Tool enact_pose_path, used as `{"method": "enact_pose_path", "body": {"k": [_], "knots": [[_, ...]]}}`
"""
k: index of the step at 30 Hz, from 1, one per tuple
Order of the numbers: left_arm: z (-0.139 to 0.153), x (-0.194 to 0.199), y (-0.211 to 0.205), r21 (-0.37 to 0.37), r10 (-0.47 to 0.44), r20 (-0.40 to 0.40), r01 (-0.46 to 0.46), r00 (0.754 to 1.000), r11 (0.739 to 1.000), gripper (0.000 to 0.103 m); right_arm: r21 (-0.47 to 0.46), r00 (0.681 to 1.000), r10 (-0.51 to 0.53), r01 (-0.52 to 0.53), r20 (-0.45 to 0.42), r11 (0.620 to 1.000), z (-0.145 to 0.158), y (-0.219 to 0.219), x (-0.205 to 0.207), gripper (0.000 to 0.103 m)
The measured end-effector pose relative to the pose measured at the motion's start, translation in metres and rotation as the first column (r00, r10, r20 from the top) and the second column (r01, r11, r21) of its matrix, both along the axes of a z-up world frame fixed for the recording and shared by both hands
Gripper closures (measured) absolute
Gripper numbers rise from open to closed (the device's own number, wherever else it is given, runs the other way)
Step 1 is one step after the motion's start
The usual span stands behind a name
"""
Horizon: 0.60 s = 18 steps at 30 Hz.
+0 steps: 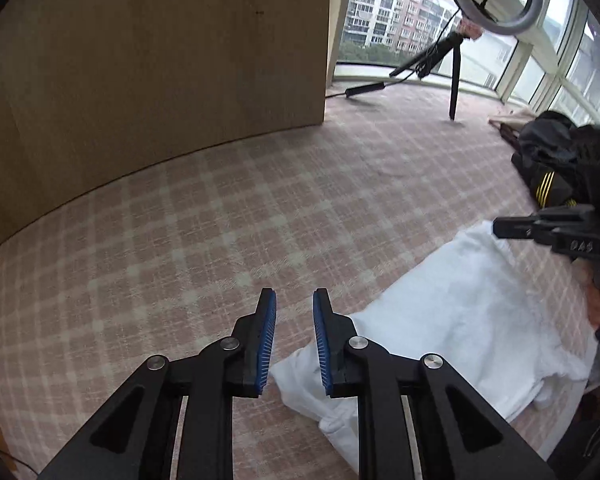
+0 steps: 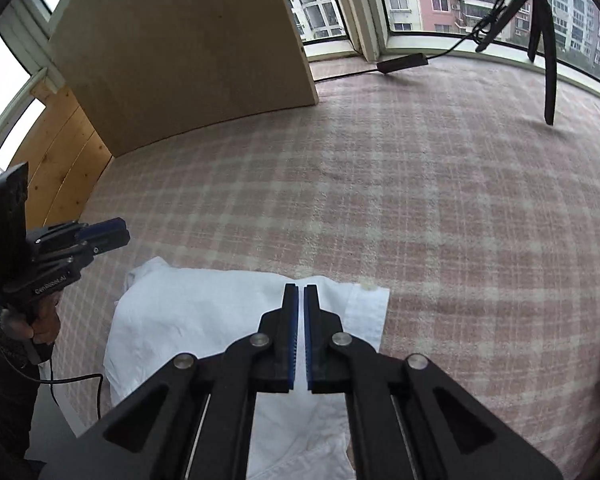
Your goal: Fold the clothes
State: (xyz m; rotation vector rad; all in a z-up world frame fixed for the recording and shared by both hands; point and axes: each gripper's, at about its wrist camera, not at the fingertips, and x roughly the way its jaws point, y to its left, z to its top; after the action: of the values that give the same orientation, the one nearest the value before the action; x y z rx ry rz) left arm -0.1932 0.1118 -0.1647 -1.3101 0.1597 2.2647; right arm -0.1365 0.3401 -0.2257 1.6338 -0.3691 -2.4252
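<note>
Clothes: white shirt (image 2: 204, 320) lay partly folded, near; left gripper (image 1: 294, 340) spread, right gripper (image 2: 301, 336) nearly pressed together, empty. Edges should be aligned before creasing.

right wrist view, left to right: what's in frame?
Left claw → white garment with the right claw above it → tripod at the far right by the windows.
</note>
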Motion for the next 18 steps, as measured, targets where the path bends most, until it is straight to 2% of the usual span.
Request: {"method": "enact_pose_path", "body": {"k": [2,4,5,7,9,11,13,14,15,16,18], "knots": [[0.003,0.008,0.012,0.021,-0.055,-0.008,0.055,0.998,0.998,0.086,0.03,1.0,0.03,-0.03,0.008,0.999,-0.001,-0.008,-0.001,0.1],[-0.005,0.015,0.03,-0.005,-0.111,0.01,0.111,0.994,0.994,0.086,0.06,0.998,0.06,-0.061,0.017,0.996,-0.002,-0.016,-0.001,0.1],[-0.012,0.018,0.037,-0.031,-0.135,0.02,0.136,0.991,0.99,0.081,0.075,0.997,0.075,-0.077,0.022,0.994,-0.003,-0.02,-0.002,0.1],[-0.032,0.028,0.043,-0.114,-0.168,0.022,0.169,0.986,0.979,0.078,0.105,0.994,0.104,-0.107,0.032,0.989,-0.004,-0.027,-0.003,0.1],[-0.045,0.037,0.038,-0.166,-0.179,0.015,0.179,0.984,0.97,0.078,0.131,0.99,0.131,-0.136,0.043,0.982,-0.005,-0.034,-0.003,0.1],[-0.04,0.039,0.023,-0.159,-0.129,0.015,0.13,0.992,0.979,0.076,0.07,0.995,0.095,-0.098,0.041,0.993,-0.001,-0.018,0.004,0.1],[-0.029,0.04,0.003,-0.155,-0.03,0.011,0.032,0.999,0.987,0.078,0.041,0.998,0.059,-0.06,0.015,0.997,0.014,-0.008,0.018,0.1],[-0.022,0.041,-0.006,-0.13,0.015,0.014,-0.013,1.0,0.991,0.078,0.026,0.999,0.041,-0.041,0.003,0.999,0.022,-0.002,0.025,0.1],[-0.015,0.045,-0.014,-0.071,0.037,0.026,-0.035,0.999,0.997,0.078,0.01,1.0,0.022,-0.022,-0.009,1.0,0.029,0.003,0.032,0.1],[-0.008,0.049,-0.019,-0.021,0.05,0.033,-0.05,0.998,0.999,0.078,-0.005,1.0,0.006,-0.006,-0.021,1.0,0.036,0.008,0.039,0.099],[0.003,0.062,-0.006,0.016,0.012,0.016,-0.013,1.0,1.0,0.078,-0.013,0.998,0.038,-0.039,-0.04,0.999,0.046,-0.005,0.047,0.099]]}}
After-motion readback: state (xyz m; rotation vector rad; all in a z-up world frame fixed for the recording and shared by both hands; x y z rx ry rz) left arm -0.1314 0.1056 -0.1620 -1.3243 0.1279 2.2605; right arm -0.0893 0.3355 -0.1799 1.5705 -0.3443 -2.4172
